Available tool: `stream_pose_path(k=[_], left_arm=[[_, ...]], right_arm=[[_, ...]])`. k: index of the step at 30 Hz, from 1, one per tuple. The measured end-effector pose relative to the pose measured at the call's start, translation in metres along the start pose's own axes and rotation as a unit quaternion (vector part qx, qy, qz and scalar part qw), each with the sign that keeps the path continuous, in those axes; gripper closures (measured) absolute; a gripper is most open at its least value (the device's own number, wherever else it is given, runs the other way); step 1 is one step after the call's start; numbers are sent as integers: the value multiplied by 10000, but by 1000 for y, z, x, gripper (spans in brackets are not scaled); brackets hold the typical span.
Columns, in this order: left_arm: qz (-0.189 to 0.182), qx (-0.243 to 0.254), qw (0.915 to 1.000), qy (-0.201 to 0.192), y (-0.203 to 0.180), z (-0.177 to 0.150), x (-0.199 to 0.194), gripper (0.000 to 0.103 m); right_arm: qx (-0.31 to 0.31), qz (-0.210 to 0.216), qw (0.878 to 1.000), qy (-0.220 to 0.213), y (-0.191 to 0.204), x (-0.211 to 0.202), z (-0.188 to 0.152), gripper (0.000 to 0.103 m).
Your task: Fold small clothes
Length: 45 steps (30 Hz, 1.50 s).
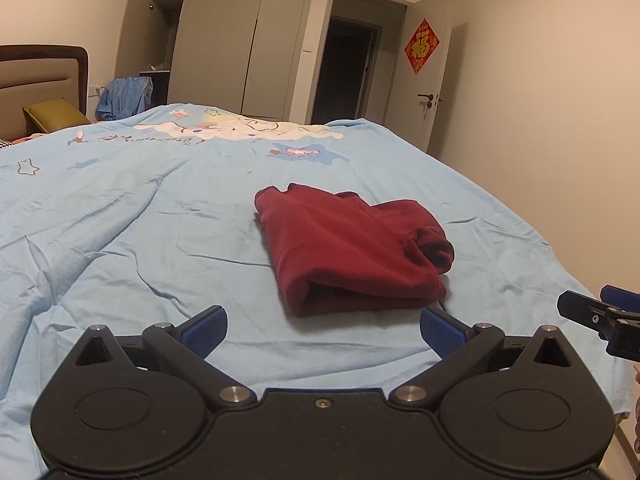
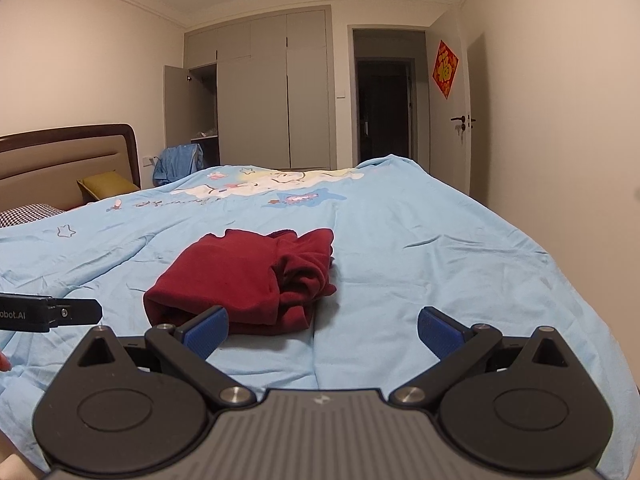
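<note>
Nearest the cameras, both tools are released and carry nothing: the left gripper [image 1: 323,330] has its blue-padded fingers spread wide above the sheet, and the right gripper [image 2: 323,330] stands the same way, jaws fully apart, with its left pad just in front of the garment's near edge as seen from the right wrist view. Each tool appears at the margin of the other's camera, so the two are held side by side at the near edge of the bed. Just beyond the fingers, the dark red garment [image 1: 352,246] lies on the light blue bedsheet [image 1: 140,240] as a compact, layered bundle; the near edge shows a doubled fold, and the right end shows a rolled sleeve or cuff opening. Judged from this arrangement, the folding of this item is largely complete; remaining work would be limited to tidying the uneven far edge and the loose right end, or setting the bundle aside. No other garment awaiting folding is visible on the sheet. Farther off are a yellow-green pillow [image 1: 56,114] against the headboard [image 1: 44,76], a blue cloth [image 1: 126,96] beside the open wardrobe [image 1: 224,36], and a dark doorway [image 1: 348,68].
</note>
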<state>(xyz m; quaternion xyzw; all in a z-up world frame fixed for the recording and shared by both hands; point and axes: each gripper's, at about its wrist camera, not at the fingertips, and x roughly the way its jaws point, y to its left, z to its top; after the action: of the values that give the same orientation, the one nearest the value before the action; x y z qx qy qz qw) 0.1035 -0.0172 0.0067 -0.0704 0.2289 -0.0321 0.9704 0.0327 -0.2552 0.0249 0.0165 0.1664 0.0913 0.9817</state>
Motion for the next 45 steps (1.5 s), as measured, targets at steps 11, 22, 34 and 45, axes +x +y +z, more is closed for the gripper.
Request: stream_pose_path(k=[11,22,34,45], left_arm=[[14,-3,10000,56,0,0,4,1],[13,-2,10000,99,1,0,6,1],[24,-7,9999,130,0,0,8,1],[33,-38,9998,174,1,-1,11,1]], right_arm=[[23,15,10000,84,-1,5,-1,0],[32,21,9999,147,-2,9,-3,0],[29,25,9998,183,-2,11,-4,0],[37,36,9997,237,-3,14,-7,0]])
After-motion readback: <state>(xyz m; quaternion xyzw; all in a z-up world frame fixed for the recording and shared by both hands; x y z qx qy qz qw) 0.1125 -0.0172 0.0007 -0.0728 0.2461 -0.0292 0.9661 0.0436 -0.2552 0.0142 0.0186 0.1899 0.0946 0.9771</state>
